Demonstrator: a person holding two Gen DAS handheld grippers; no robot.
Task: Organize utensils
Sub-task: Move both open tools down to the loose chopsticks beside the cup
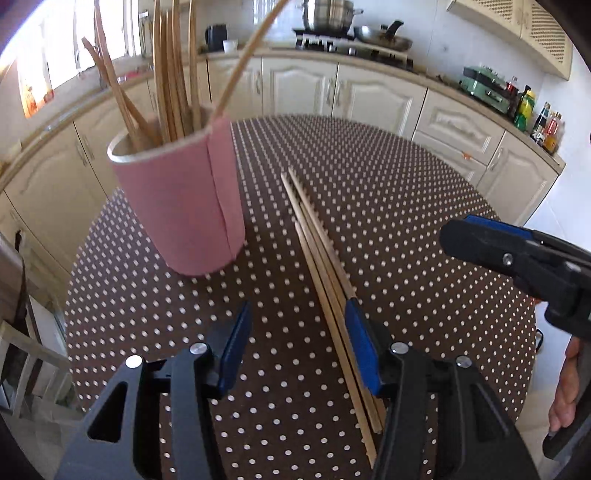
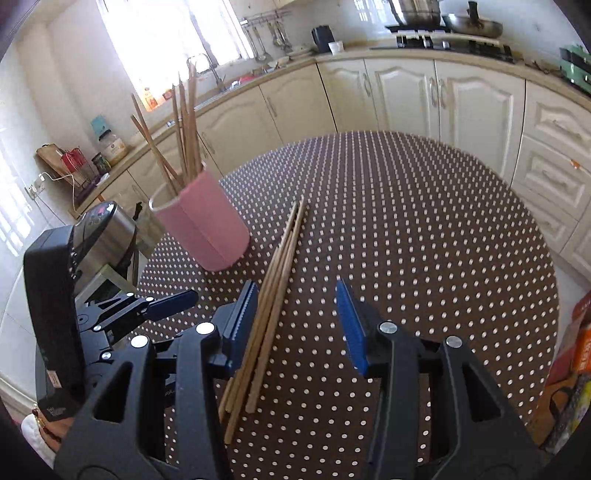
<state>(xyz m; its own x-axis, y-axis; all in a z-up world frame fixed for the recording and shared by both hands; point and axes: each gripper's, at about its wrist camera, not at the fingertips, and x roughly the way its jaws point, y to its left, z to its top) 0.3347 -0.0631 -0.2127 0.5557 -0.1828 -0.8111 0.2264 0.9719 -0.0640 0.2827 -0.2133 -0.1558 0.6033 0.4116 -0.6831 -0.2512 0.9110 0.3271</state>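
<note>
A round table (image 2: 424,221) under a brown cloth with white dots fills the middle of both views. Behind it cream cabinets (image 2: 476,99) with arched panel doors run across the upper frame beneath a pale counter (image 2: 424,55). At upper right of the right wrist view a steel pot (image 2: 413,11) and a wok (image 2: 472,24) sit on a black hob (image 2: 454,44). A bright window (image 2: 166,40) glares at upper left above a sink tap (image 2: 210,68), washing the white tiled wall (image 2: 66,74) with daylight.
</note>
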